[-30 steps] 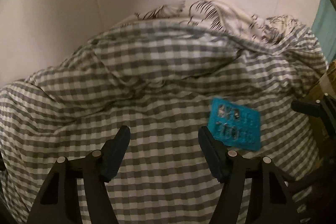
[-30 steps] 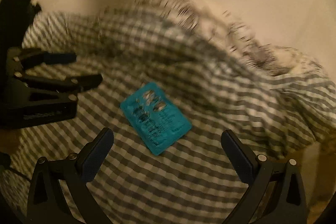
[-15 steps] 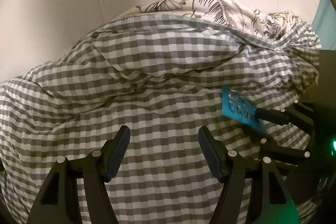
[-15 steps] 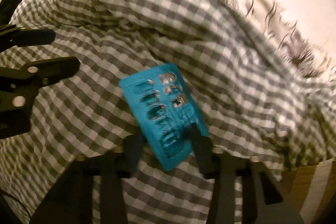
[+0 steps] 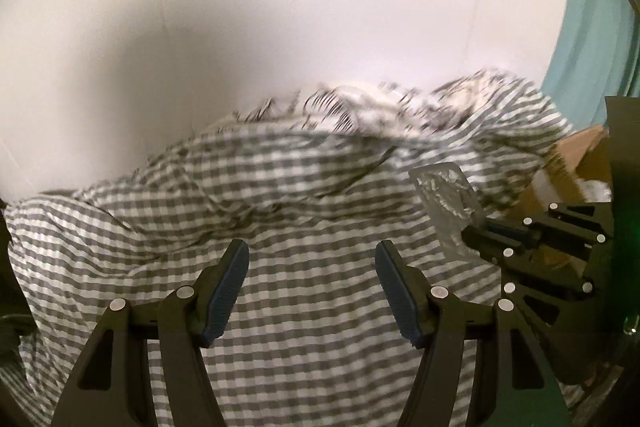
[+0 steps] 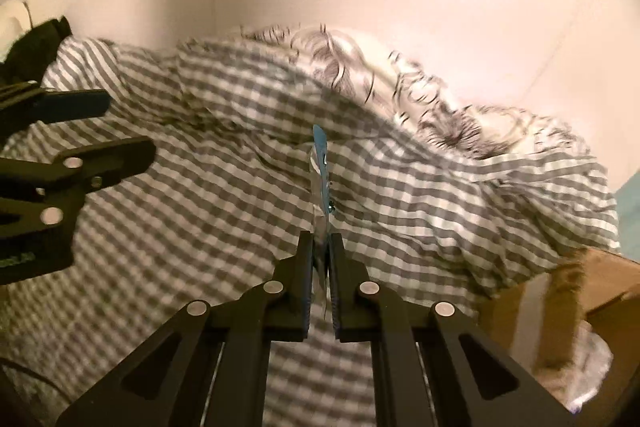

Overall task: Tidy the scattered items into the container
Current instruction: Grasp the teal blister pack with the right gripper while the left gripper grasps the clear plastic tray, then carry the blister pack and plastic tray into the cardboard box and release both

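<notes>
My right gripper (image 6: 321,247) is shut on a teal blister pack (image 6: 320,171), held edge-on above the checked duvet (image 6: 200,187). In the left wrist view the pack (image 5: 446,197) shows its silvery back, pinched by the right gripper (image 5: 474,229) at the right. My left gripper (image 5: 312,263) is open and empty over the duvet (image 5: 280,207). A brown cardboard box (image 6: 560,307) stands at the lower right; it also shows in the left wrist view (image 5: 568,163).
A leaf-print pillow (image 6: 360,67) lies behind the duvet against a white wall (image 5: 280,7). A teal curtain (image 5: 596,27) hangs at the right. A dark object (image 6: 36,43) sits at the far left of the bed.
My right gripper has lifted the blister pack off the duvet and turned it on edge, moving right toward the box. Both cameras have tilted upward. The left gripper stays open.
</notes>
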The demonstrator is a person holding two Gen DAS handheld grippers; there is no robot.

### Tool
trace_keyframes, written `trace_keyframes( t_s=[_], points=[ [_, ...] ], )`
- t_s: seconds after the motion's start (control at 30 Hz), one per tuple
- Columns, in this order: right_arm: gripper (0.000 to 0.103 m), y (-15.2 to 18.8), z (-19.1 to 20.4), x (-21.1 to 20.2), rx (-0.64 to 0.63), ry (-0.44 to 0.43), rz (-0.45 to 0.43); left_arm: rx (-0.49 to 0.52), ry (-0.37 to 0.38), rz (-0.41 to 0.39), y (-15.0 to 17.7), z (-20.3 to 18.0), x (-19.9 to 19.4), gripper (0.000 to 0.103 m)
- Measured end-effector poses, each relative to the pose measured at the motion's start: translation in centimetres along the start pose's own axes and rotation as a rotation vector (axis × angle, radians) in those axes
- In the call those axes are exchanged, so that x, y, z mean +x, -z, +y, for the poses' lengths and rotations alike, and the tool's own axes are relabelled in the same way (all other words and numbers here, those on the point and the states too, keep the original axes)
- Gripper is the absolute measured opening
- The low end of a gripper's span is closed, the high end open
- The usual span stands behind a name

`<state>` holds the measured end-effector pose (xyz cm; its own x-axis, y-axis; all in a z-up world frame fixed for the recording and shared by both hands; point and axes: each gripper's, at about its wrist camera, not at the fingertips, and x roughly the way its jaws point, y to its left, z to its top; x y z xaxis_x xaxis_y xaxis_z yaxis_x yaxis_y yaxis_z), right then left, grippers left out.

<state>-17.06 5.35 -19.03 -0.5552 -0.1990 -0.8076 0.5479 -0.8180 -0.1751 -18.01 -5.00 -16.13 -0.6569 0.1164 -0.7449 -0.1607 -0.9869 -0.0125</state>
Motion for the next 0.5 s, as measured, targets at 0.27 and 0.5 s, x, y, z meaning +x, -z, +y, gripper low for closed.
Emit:
trace_keyframes(
  t_s=[0.27,0.5],
  points=[
    [0.007,-0.2,-0.3,-7.3,0.027,-0.004,-0.09,-0.007,0.026,-0.102,-0.9,-3.0,-6.6,0.068],
    [0.007,1.3,-1.3,-15.5,0.016,0.041,-0.225,0.015,0.053,-0.195,-1.5,-5.5,-12.4,0.068]
  ],
)
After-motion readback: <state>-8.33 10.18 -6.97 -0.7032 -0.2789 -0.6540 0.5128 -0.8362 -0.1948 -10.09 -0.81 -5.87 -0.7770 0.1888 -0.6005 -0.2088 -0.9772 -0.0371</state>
